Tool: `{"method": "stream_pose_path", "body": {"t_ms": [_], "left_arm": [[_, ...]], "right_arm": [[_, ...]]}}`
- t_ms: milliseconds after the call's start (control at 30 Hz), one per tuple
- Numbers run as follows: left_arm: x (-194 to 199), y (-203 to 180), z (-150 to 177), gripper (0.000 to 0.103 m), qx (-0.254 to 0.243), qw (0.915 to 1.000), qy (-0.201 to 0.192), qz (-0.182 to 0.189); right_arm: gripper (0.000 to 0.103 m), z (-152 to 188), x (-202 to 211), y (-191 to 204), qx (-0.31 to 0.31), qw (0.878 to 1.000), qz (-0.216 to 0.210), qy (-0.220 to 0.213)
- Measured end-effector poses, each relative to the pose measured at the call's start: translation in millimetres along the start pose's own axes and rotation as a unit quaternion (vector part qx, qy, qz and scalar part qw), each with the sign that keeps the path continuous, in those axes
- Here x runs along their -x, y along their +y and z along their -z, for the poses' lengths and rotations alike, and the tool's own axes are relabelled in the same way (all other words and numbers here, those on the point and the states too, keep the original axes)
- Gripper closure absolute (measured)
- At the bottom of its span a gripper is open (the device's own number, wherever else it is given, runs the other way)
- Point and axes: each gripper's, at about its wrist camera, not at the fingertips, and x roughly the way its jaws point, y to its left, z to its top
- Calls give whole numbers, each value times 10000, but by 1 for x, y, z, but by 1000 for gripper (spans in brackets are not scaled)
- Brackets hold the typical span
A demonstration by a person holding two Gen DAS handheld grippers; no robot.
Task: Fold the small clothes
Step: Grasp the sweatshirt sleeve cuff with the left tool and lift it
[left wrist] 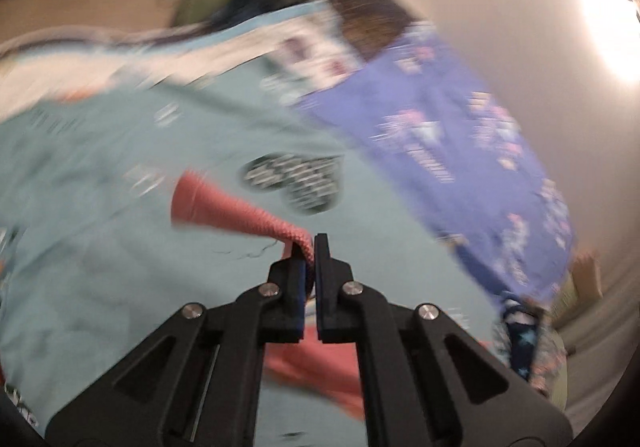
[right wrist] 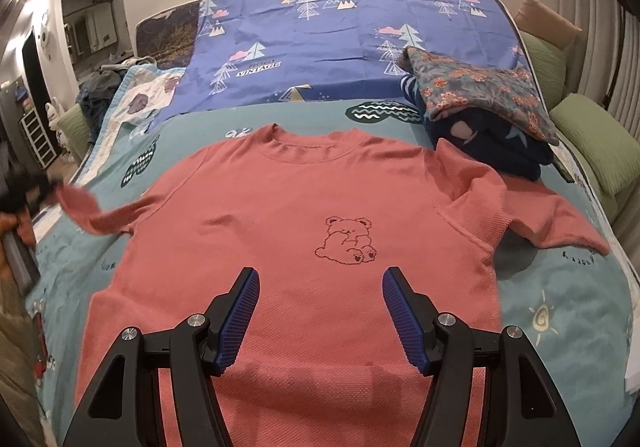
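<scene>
A small pink shirt (right wrist: 304, 207) with an outlined bear on its chest lies face up on the teal bed cover (right wrist: 560, 307). My right gripper (right wrist: 318, 287) is open and empty above the shirt's lower middle. My left gripper (left wrist: 311, 247) is shut on the shirt's left sleeve (left wrist: 224, 207) and holds it lifted off the cover; this view is motion-blurred. In the right wrist view that sleeve (right wrist: 92, 215) is raised at the far left, and the left gripper itself is only a dark blur there. The right sleeve (right wrist: 540, 215) lies crumpled.
A blue sheet (right wrist: 340, 47) with tree prints covers the far half of the bed. A stack of folded clothes (right wrist: 480, 115), floral on top of dark blue, sits at the far right. Green pillows (right wrist: 592, 143) line the right edge. More clothes (right wrist: 104, 87) lie at the far left.
</scene>
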Motion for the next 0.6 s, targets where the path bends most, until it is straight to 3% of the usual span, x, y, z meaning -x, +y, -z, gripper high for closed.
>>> {"method": "stream_pose_path", "body": {"t_ms": [100,200,400,467,600], "left_arm": [[13,-63,-4,99,-644,9956,-158,662],[26,-128,13,99,-1410,9803,-175,1373],[35,-217,106,99,-2578,9329,610,2441],[31,-233,148,99,-2890,9147,1018,2634],[20,-247,213,99,-3266,8881,1754,2719]], "right_arm": [[37,0,3,-8,-99,9999,12,-38],[37,0,6,-20,-251,9996,9,-90],[37,-2,12,-57,-726,9972,-19,-166],[37,-2,14,-68,-869,9960,29,-184],[37,1,15,-91,-1133,9934,14,-152]]}}
